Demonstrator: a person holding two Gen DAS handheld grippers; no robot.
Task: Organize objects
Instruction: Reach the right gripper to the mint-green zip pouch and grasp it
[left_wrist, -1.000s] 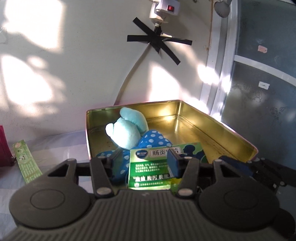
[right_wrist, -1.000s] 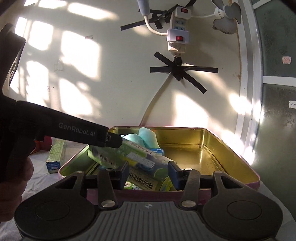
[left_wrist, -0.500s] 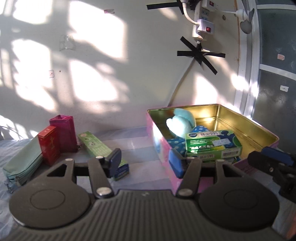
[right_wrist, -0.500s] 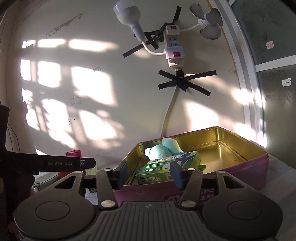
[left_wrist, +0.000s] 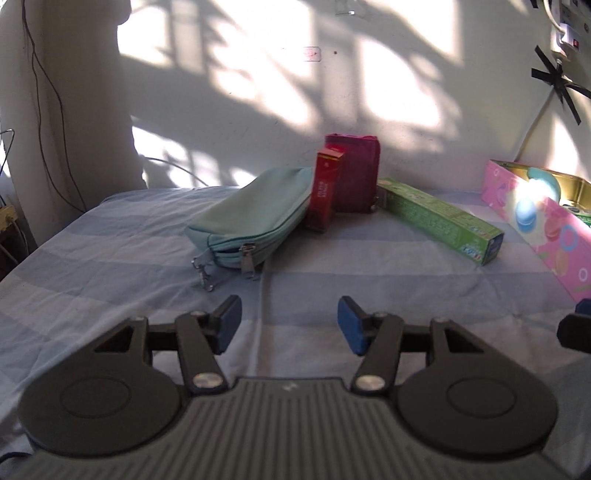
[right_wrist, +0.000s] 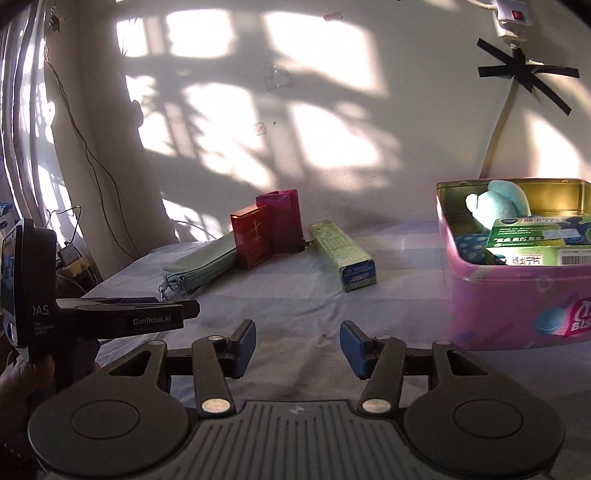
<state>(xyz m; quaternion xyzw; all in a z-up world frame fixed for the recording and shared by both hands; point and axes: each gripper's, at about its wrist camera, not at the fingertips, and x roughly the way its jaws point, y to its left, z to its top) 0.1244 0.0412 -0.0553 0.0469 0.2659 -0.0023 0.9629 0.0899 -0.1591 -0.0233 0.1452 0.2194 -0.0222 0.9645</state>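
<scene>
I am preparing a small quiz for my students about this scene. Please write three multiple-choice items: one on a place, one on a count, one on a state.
1. Where does the red box stand?
A. inside the pink tin
B. between the teal zipper pouch and the magenta box
C. on top of the green toothpaste box

2. How many things lie or stand on the bedsheet outside the pink tin?
A. two
B. six
C. four

3. How do the jaws of the left gripper stand?
A. wide apart, holding nothing
B. shut on the pouch
C. shut on a green box

Answers: 1 B, the pouch is at its left and the magenta box is behind its right side. 2 C, the pouch, red box, magenta box and green toothpaste box. 3 A, only bare sheet shows between the blue pads.
</scene>
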